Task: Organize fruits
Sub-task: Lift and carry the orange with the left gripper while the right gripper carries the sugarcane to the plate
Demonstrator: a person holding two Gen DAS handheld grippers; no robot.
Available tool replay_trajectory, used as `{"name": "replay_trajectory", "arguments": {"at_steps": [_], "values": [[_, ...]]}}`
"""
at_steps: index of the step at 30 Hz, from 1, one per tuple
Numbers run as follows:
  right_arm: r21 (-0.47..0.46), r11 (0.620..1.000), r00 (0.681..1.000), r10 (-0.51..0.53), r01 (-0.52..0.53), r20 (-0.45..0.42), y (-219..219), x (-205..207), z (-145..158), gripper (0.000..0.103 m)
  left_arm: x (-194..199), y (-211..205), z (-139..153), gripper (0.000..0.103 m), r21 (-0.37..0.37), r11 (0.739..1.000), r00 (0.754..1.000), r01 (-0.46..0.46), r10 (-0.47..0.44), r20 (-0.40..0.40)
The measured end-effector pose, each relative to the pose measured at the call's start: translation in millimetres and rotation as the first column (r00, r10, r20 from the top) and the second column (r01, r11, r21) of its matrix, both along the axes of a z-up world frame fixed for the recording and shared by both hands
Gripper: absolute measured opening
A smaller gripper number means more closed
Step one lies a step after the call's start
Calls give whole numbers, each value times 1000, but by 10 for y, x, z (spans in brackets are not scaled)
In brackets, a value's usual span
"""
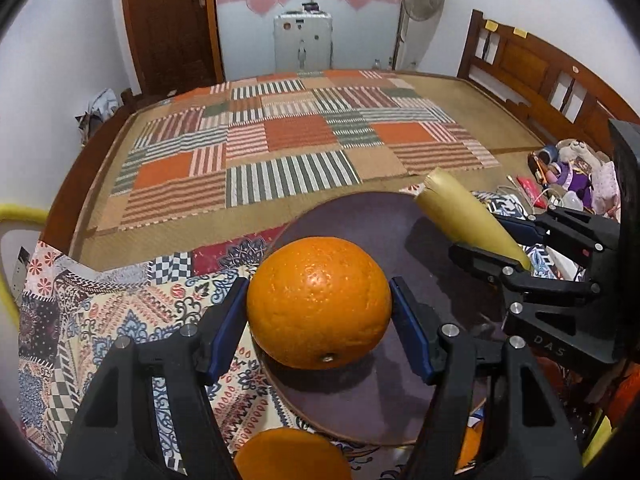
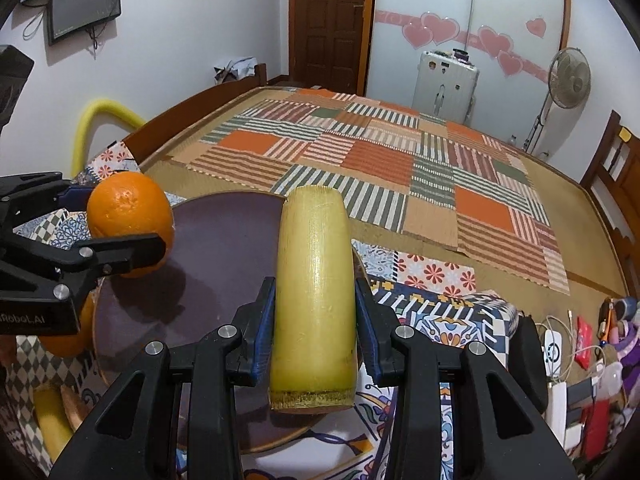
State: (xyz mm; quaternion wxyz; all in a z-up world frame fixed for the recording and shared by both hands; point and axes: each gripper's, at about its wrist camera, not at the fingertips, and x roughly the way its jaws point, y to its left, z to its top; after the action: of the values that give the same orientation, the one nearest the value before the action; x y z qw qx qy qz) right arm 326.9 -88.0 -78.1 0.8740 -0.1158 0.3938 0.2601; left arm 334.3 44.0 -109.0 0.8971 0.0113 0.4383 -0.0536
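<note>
My left gripper (image 1: pixel 319 314) is shut on an orange (image 1: pixel 319 303) and holds it over the near-left edge of a dark round plate (image 1: pixel 360 224). My right gripper (image 2: pixel 315 322) is shut on a yellow cut stalk piece (image 2: pixel 314 296) and holds it over the plate's right part (image 2: pixel 224 252). In the left wrist view the right gripper (image 1: pixel 520 248) holds the stalk piece (image 1: pixel 464 216) at the plate's right. In the right wrist view the left gripper (image 2: pixel 120 236) holds the orange (image 2: pixel 128 208) at the left.
A second orange (image 1: pixel 292 456) lies on the patterned cloth (image 1: pixel 120 312) below the plate. Another orange (image 2: pixel 66 340) and a yellow piece (image 2: pixel 50 412) lie left of the plate. Toys and cables (image 2: pixel 592 344) clutter the right. A patchwork mat (image 1: pixel 288 148) lies beyond.
</note>
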Motion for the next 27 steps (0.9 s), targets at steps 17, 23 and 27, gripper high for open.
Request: {"name": "replay_trajectory", "arguments": {"at_steps": [17, 23, 27], "values": [[-38, 999, 999, 15, -17, -49, 118, 87, -100, 34, 131, -55, -115, 69, 10, 1000, 998, 12, -11, -57], [-36, 999, 998, 18, -21, -57, 118, 97, -108, 34, 143, -34, -118, 70, -3, 1000, 998, 8, -8, -60], [-36, 999, 999, 15, -17, -36, 115, 45, -78, 52, 139, -44, -103, 70, 3, 1000, 997, 4, -4, -71]]}}
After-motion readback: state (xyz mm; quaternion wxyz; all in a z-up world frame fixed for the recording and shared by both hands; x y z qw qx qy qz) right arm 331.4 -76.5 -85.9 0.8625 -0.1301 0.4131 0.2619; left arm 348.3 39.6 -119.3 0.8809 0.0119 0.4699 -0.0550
